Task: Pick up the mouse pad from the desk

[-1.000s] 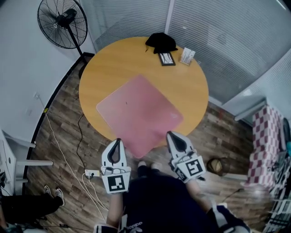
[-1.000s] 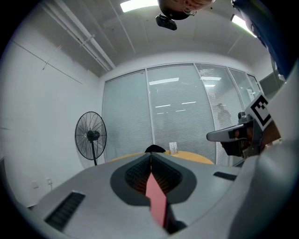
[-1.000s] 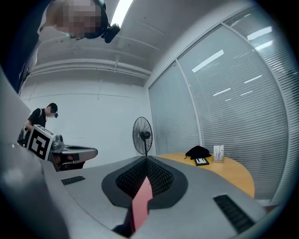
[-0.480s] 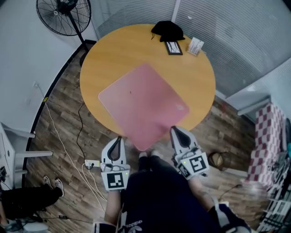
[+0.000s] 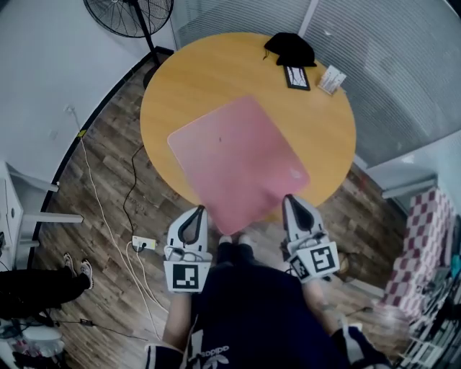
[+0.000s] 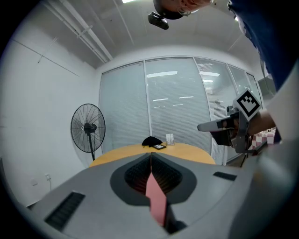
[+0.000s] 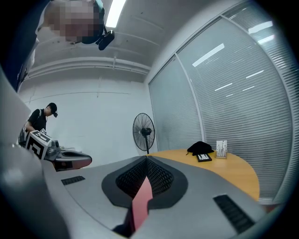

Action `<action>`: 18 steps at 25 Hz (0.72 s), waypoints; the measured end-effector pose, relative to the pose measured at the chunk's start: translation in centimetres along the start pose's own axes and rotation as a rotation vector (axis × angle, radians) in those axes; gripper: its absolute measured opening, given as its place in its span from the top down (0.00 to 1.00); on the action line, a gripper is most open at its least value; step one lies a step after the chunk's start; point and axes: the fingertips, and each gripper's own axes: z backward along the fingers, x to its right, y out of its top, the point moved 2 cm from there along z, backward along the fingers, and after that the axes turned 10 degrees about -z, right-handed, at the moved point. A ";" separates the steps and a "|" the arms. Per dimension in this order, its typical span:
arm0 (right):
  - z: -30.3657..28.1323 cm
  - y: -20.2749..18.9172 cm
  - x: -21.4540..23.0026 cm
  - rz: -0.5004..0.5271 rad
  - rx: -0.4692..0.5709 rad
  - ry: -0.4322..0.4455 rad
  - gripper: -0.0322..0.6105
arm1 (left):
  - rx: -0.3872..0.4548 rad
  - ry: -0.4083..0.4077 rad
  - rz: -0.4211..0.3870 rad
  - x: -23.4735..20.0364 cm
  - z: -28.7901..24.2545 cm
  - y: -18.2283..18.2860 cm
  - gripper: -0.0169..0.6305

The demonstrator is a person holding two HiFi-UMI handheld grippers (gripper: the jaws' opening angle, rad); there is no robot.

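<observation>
A large pink mouse pad (image 5: 238, 162) lies flat on the round wooden table (image 5: 187, 79); its near corner hangs over the table's front edge. My left gripper (image 5: 196, 210) hovers just off the pad's near left edge, jaws shut. My right gripper (image 5: 290, 198) is at the pad's near right edge, also shut. In the left gripper view the shut tips (image 6: 150, 155) point at the table (image 6: 187, 150), and the right gripper (image 6: 219, 126) shows at the right. The right gripper view has its tips (image 7: 146, 158) shut too. A pink sliver shows low in each slit; whether it is the pad is unclear.
At the table's far side lie a black pouch (image 5: 289, 49), a small dark card (image 5: 297, 77) and a white card (image 5: 332, 79). A standing fan (image 5: 130, 14) is at the far left. A power strip (image 5: 142, 243) with cables lies on the wood floor. A checkered cloth (image 5: 418, 230) is at the right.
The head view has shifted, so the table and pad sit higher and further right in the picture. Both grippers stay shut at the pad's near edges; the pad has not moved on the table.
</observation>
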 end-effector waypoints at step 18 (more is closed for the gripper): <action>2.5 -4.0 1.1 -0.055 -0.124 -0.029 0.95 | -0.231 -0.344 -0.202 7.7 0.8 -10.1 0.81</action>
